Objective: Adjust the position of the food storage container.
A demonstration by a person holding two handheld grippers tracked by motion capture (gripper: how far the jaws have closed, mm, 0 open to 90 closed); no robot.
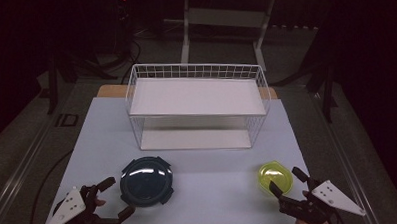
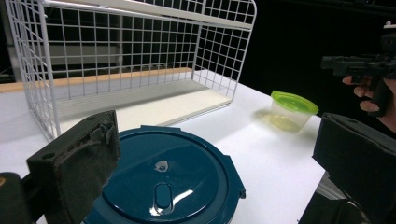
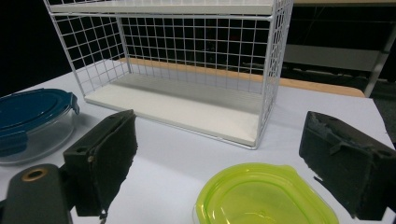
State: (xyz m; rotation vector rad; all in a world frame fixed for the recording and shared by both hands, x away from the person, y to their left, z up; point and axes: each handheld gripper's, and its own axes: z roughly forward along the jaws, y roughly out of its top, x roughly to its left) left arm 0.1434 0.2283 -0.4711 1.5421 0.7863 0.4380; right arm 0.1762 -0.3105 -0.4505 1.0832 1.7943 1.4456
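Blue-lidded container (image 1: 147, 181): rigid, slick, probably light; best gripped at rim. Left gripper (image 1: 115, 199) and right gripper (image 1: 285, 181) jaws apart, empty.

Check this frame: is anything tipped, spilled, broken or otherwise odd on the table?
Nothing stands out. The blue-lidded container and the green-lidded container sit upright and closed on the table, apart from the white wire rack, which stands square. No spills show.
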